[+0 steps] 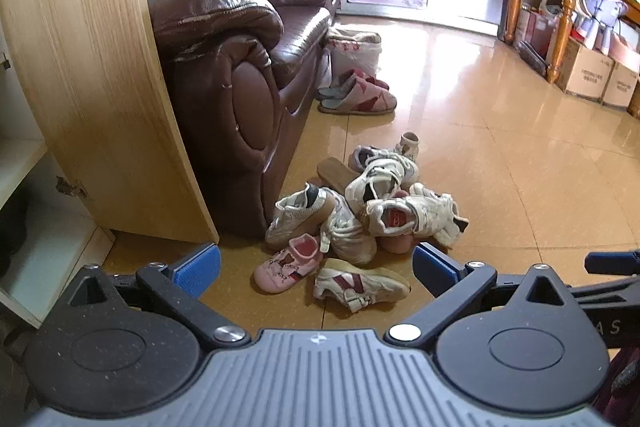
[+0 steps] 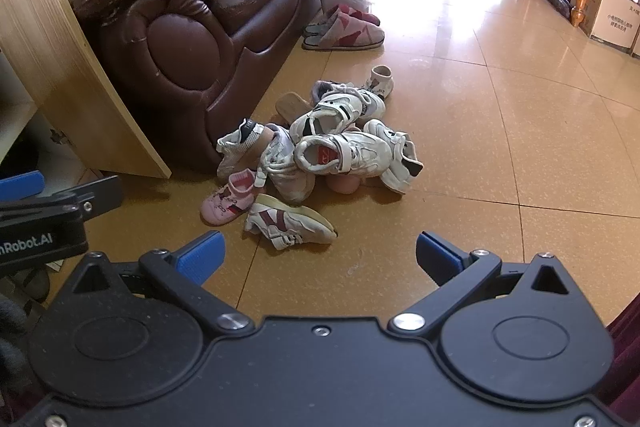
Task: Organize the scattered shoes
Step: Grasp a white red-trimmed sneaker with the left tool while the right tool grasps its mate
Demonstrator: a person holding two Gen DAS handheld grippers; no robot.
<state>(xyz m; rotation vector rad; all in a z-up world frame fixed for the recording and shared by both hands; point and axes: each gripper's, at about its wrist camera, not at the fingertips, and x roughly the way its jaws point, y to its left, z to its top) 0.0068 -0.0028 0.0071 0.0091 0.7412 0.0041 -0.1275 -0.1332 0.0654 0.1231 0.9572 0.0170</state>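
pale wood, an open cabinet door (image 1: 92,75), stands at the far left against a brown leather sofa (image 1: 240,67). right of the sofa's arm, on the tan tile floor (image 1: 500,155), lies the shoe pile (image 1: 360,211): white sneakers heaped together, a pink shoe (image 1: 286,265) and a red-striped sneaker (image 1: 360,285) nearest. the left gripper (image 1: 316,269) hangs above them, fingers spread wide, holding nothing. the right gripper (image 2: 320,255) hangs beside it, spread wide too, empty.
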